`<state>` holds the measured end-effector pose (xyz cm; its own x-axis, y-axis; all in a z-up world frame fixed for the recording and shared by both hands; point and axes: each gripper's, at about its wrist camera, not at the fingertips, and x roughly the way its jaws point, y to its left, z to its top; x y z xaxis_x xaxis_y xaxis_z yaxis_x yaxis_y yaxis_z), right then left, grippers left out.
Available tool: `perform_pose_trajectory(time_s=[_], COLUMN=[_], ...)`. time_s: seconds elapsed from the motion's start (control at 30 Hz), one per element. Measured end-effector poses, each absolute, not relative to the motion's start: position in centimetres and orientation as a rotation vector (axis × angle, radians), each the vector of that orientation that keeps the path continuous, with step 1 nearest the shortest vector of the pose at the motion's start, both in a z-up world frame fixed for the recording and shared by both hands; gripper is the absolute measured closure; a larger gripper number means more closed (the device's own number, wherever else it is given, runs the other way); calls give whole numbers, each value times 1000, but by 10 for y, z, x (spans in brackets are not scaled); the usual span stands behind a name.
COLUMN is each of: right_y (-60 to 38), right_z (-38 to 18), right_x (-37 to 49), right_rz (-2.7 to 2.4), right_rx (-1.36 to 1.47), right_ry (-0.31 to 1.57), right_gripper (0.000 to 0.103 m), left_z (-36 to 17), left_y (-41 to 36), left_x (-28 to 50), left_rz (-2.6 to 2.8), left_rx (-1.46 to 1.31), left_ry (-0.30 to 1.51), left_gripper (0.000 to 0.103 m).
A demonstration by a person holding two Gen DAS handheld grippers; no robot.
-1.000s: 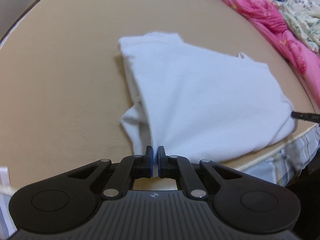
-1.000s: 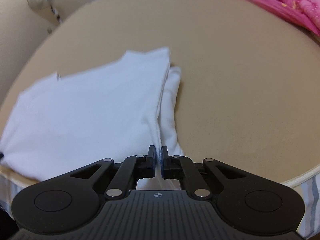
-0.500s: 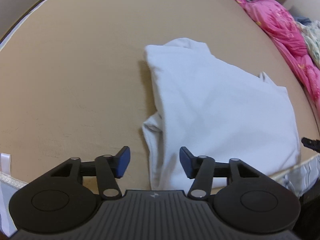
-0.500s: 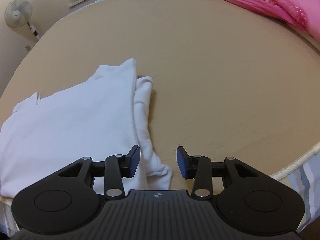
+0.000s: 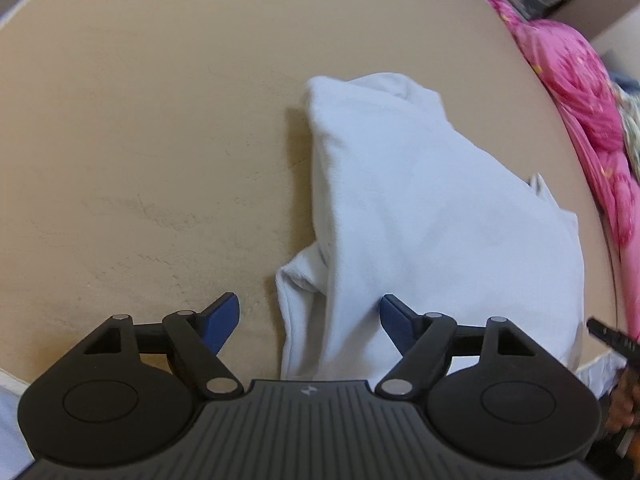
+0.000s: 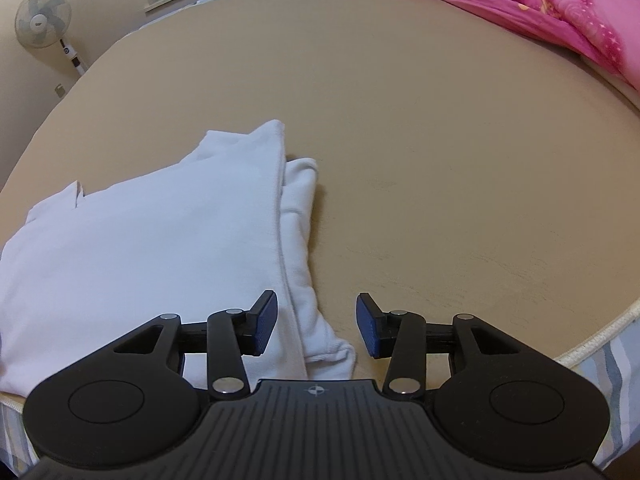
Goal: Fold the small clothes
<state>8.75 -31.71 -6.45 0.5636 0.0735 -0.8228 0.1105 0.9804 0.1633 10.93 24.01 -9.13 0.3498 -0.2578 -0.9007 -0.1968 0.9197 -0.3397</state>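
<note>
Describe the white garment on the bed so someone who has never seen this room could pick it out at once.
Start at the wide tan bed surface, with the pink quilt bunched along its far side. Near the front edge lies the white garment, folded into a flat slab with a narrower flap sticking out beside it. It is the only white thing on the tan surface, plain and unpatterned.

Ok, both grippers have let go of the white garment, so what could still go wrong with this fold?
1. The white garment lies at the bed edge; a nudge could drag it off.
2. A sleeve sticks out past the folded edge, so the fold may end up uneven.
3. The left gripper, jaws opening, straddles the cloth and could snag it.
</note>
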Motion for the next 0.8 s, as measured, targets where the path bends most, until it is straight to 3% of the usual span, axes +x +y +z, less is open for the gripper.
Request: perform_pose_trajectory(time_s=[0.17, 0.33, 0.37, 0.5, 0.63, 0.7, 0.8], right_y=[-314, -315, -315, -315, -312, -310, -308], right_z=[-63, -62, -62, -61, -61, -61, -61], right_x=[90, 92, 92, 94, 94, 95, 95], right_rz=[-14, -16, -15, -19, -24, -28, -42], right_rx=[218, 236, 240, 250, 246, 246, 250], right_ry=[967, 959, 958, 948, 950, 949, 945], right_gripper=[57, 57, 57, 57, 57, 57, 57], left_z=[-97, -95, -96, -100, -100, -99, -90], left_y=[231, 209, 208, 212, 212, 212, 206], left_x=[120, 124, 125, 127, 127, 127, 124], left_rz=[-51, -88, -86, -123, -143, -148, -174], left_rx=[-449, -381, -383, -471, -472, -467, -422], left_ry=[1195, 1160, 1157, 1158, 1163, 1158, 1121], left_gripper=[19, 24, 27, 63, 64, 79, 84])
